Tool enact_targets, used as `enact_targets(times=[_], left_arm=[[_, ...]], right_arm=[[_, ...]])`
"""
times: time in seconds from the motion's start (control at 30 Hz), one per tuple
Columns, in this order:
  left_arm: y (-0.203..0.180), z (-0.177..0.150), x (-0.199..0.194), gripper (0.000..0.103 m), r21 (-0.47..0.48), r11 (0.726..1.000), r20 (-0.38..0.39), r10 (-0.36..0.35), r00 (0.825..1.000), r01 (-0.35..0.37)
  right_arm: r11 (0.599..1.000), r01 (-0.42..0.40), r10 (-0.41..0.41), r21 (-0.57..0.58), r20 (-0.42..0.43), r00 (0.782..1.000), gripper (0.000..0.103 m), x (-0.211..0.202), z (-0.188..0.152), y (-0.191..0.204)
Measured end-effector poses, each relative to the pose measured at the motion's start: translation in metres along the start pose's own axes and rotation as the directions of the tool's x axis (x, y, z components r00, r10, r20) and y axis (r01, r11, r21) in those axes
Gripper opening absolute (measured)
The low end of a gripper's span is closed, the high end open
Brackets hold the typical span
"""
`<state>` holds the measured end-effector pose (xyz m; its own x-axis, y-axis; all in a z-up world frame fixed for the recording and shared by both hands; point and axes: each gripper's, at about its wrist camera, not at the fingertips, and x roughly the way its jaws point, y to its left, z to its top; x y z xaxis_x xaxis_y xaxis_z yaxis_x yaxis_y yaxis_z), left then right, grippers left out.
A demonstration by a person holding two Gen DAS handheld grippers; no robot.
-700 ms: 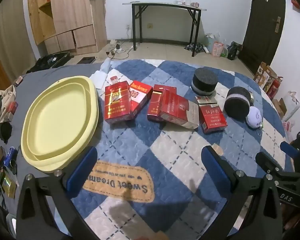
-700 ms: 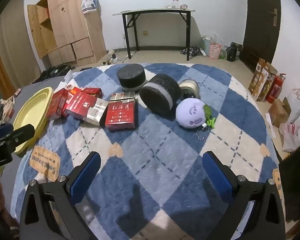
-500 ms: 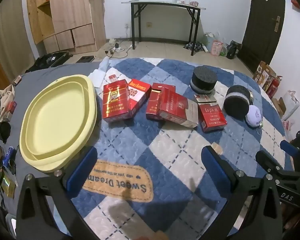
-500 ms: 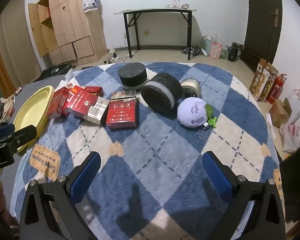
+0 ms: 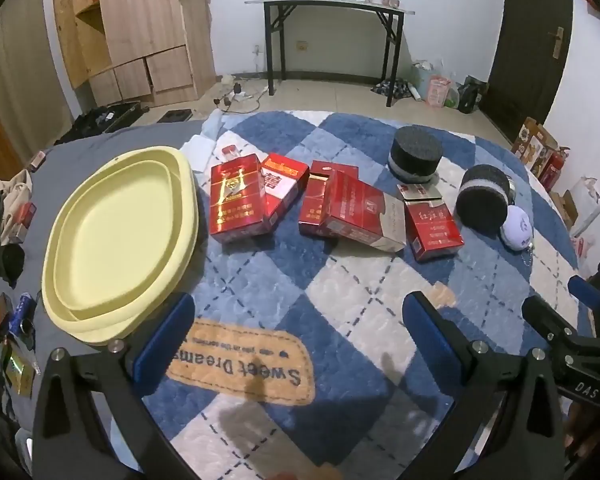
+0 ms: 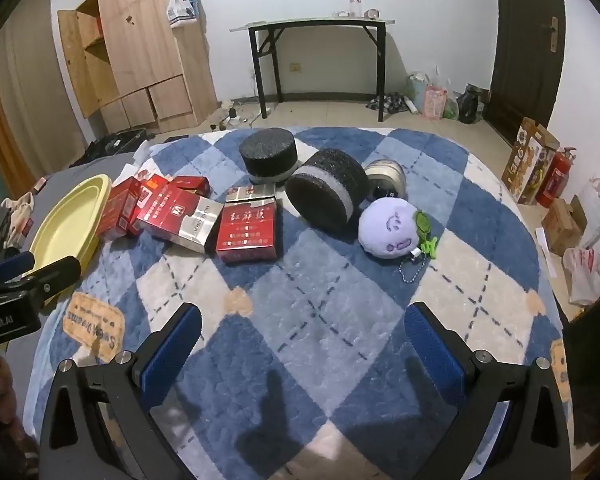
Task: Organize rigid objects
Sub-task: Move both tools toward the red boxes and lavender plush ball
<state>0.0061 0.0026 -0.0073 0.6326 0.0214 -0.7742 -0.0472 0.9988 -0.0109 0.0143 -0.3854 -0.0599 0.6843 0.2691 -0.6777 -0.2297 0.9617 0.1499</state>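
Several red cigarette boxes lie in a row on the blue checked blanket: one beside the yellow tray, a long carton in the middle, one at the right, also in the right wrist view. Two black foam cylinders, a tape roll and a purple plush ball lie farther right. My left gripper is open and empty, short of the boxes. My right gripper is open and empty, in front of the plush.
Small clutter lies on the grey cloth left of the tray. The right gripper's body shows at the left view's right edge. Beyond the blanket stand a wooden cabinet, a black-legged table and cardboard boxes.
Both grippers have shifted slightly forward toward the objects; the boxes and foam cylinders look a little nearer. Nothing was grasped or moved.
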Motion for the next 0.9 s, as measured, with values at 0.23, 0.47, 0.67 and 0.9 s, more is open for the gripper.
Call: enact_targets(times=[0.23, 0.47, 0.67, 0.9], left_arm=[[0.0005, -0.0011, -0.0019, 0.103, -0.004, 1.0, 0.015, -0.013, 1.0, 0.013], [0.0029, -0.0027, 0.0042, 0.103, 0.008, 0.999, -0.02, -0.033, 0.999, 0.033], [0.0045, -0.0038, 0.0015, 0.103, -0.014, 0.999, 0.001, -0.046, 0.999, 0.046], [0.0035, -0.002, 0.001, 0.103, -0.006, 0.998, -0.003, -0.056, 0.998, 0.056]], right_arm=[[1.0, -0.006, 0.006, -0.003, -0.002, 1.0, 0.103, 0.0016, 0.0022, -0.0002], [1.0, -0.011, 0.011, -0.012, -0.008, 1.0, 0.103, 0.0032, 0.0016, 0.0013], [1.0, -0.017, 0.017, -0.008, -0.016, 1.0, 0.103, 0.0047, 0.0018, -0.0002], [0.997, -0.071, 0.071, 0.016, -0.013, 0.997, 0.103, 0.0011, 0.0058, -0.0025]])
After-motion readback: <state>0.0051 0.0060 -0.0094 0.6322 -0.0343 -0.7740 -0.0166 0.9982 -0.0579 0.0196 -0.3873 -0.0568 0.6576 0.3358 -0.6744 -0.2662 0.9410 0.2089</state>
